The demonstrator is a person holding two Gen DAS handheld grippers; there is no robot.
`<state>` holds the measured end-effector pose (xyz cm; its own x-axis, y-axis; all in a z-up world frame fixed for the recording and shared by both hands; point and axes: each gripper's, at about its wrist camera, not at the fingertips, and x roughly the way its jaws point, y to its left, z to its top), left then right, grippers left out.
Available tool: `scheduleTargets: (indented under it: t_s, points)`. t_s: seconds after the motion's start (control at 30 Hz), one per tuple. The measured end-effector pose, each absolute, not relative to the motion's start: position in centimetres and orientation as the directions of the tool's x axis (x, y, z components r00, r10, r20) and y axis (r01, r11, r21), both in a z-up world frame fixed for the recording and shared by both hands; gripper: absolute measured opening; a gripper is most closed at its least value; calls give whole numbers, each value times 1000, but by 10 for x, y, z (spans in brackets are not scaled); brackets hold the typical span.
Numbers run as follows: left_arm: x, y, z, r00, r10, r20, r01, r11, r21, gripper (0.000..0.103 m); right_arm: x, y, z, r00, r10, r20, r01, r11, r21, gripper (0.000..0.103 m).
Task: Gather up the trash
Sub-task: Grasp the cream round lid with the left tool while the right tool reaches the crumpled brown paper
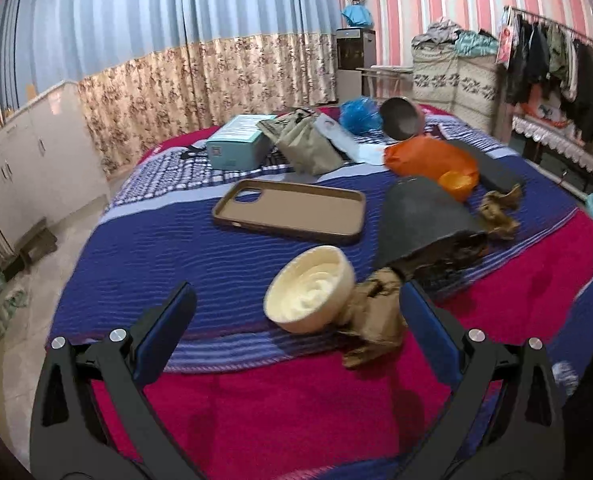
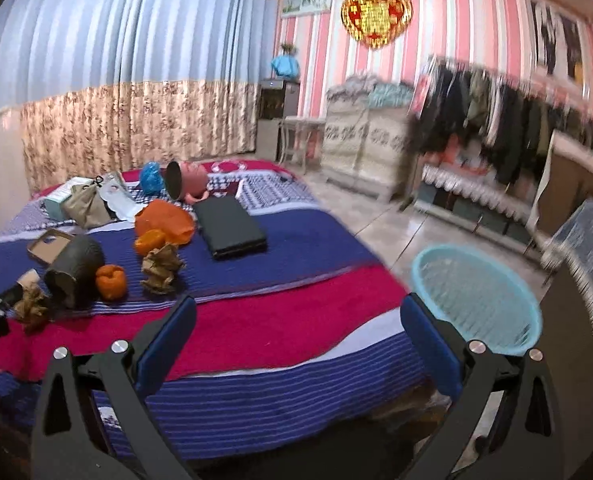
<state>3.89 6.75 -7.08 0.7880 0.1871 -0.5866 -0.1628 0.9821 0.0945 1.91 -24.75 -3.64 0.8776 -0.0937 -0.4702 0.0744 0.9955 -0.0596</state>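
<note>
On bed (image 1: 176, 240), crumpled paper (image 1: 372, 316) between spread left jaws (cream jar (image 1: 308, 288) beside)

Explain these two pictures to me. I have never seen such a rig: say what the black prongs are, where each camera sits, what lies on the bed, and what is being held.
The black prongs are two-finger grippers, one in each of a person's hands. Each carries a fisheye camera looking along its fingers, hence the bent edges.

Left view: the left gripper is open and holds nothing. Between its fingers lie a cream jar and a crumpled brown paper on the bed. Behind them lie a phone case, a dark grey sack and an orange bag.

Right view: the right gripper is open too, and empty. Beside the bed stands a light blue basket, probably for the trash.
</note>
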Motion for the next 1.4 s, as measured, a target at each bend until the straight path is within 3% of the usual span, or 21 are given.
scheduleTargets:
  t_s: [0.27,0.5,0.77,0.83,0.93,1.0,1.4]
  points:
    - [58,92,-70,772,197,-605,-176,980,94,98,37,-247,-55,827,-39,-561,52,999,7,99]
    - [81,96,-94,723,167,-671,-151,985,83,98,44,-238,-59,814,-33,-579,51,999,15,99]
    - [93,125,-107,674,8,-739,-135,985,-112,98,47,-232,-61,801,-12,-598,19,1000,5,99]
    - [93,120,-106,676,9,-737,-110,990,-89,92,51,-228,-61,796,-1,-605,4,1000,3,99]
    - [92,111,-103,677,-8,-736,-45,998,-52,69,57,-222,-63,792,22,-611,-21,1000,8,99]
    - [90,109,-103,671,5,-741,-26,1000,-16,61,60,-220,-64,787,35,-616,-32,999,17,99]
    - [80,126,-85,708,65,-703,-78,997,14,61,102,-189,-80,745,164,-647,-136,986,93,99]
